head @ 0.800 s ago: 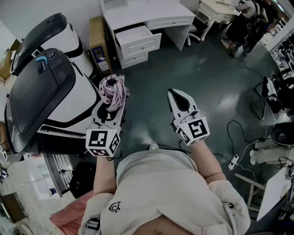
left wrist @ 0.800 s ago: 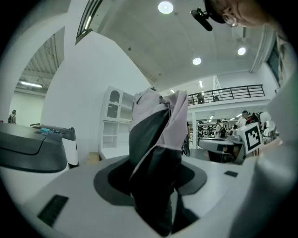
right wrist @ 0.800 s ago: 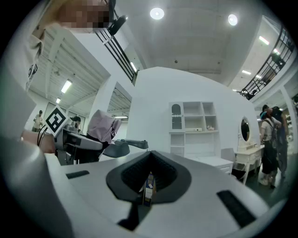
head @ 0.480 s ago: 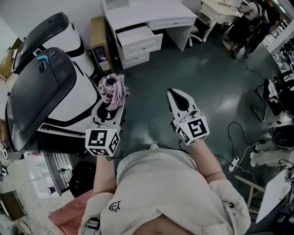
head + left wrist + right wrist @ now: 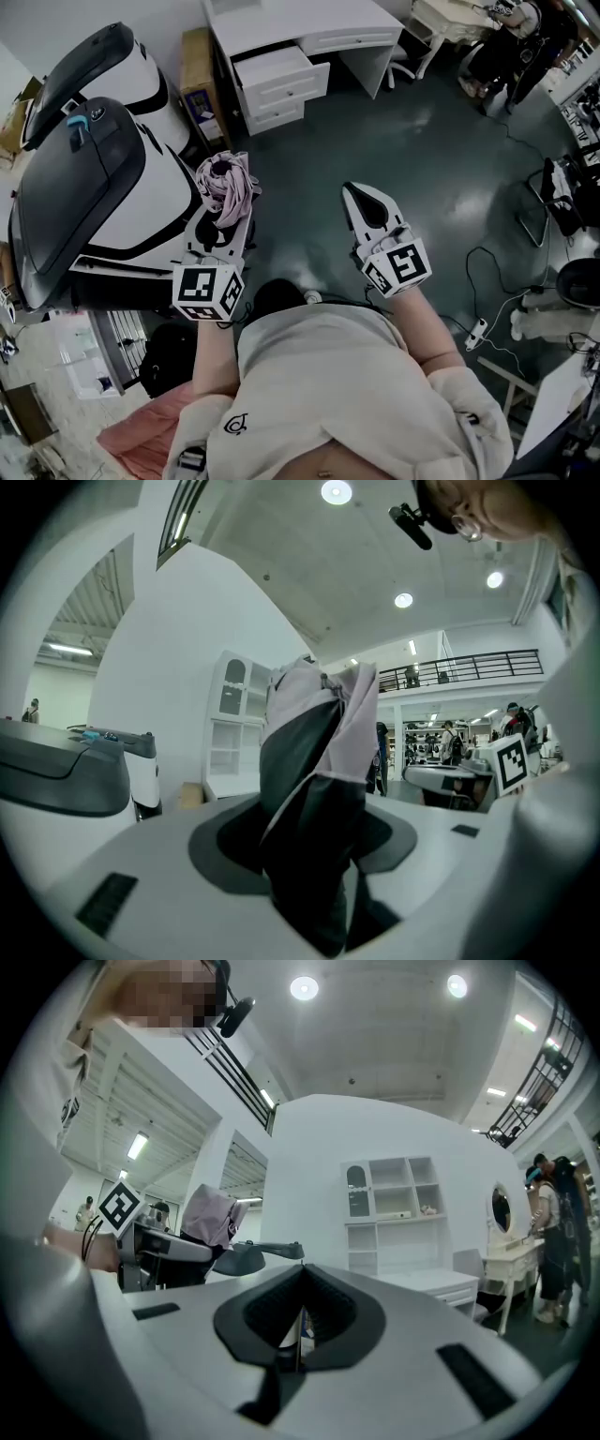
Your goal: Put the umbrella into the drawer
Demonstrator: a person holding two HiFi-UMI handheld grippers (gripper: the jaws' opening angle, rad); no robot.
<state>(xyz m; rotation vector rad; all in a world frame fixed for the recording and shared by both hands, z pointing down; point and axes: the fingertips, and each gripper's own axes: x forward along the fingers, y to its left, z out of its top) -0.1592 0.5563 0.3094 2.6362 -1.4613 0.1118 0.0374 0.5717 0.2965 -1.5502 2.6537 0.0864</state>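
While left gripper [image 5: 228,212] fingers pinch umbrella [image 5: 225,181] | right gripper [image 5: 355,193] fingers pressed together | drawer [image 5: 281,82] seemingly open

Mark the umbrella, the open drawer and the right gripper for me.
Umbrella [image 5: 225,183]: head view, its folded canopy.
Drawer [image 5: 284,87]: head view, its front panel.
Right gripper [image 5: 360,195]: head view, between its fingertips.

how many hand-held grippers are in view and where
2. The left hand-held gripper is at the left of the head view, shut on the folded umbrella. The right hand-held gripper is at the right, shut and empty.
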